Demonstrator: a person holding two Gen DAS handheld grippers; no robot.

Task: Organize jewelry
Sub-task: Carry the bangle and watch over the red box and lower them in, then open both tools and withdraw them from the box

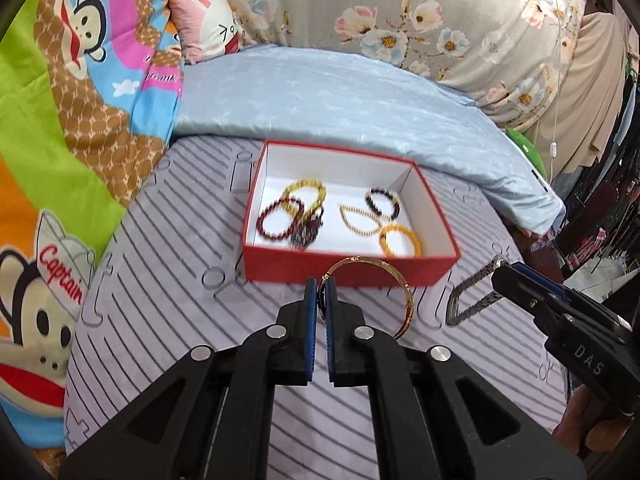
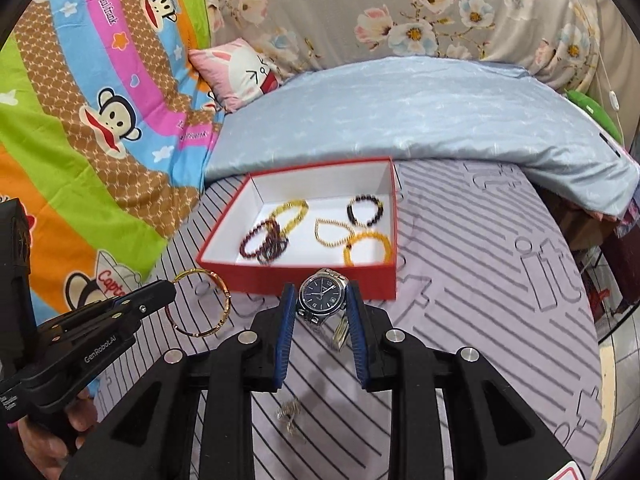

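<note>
Jewelry is split between the two grippers and the red box [image 1: 348,276] on the striped sheet [image 1: 168,320]. To the left lies a cartoon-monkey blanket [image 1: 60,128], with a pale blue pillow [image 1: 340,96] behind the box. The left gripper [image 1: 321,292] is clenched on a gold bangle [image 1: 404,280], its ring standing nearly upright just before the box's near wall. Inside the box lie beaded bracelets [image 1: 296,216]. The right gripper [image 2: 322,304] grasps a steel watch [image 2: 320,294], dial facing up, strap hanging down. Both grippers slant downward toward the box. A small silvery piece [image 2: 289,414] lies on the sheet under the right one.
</note>
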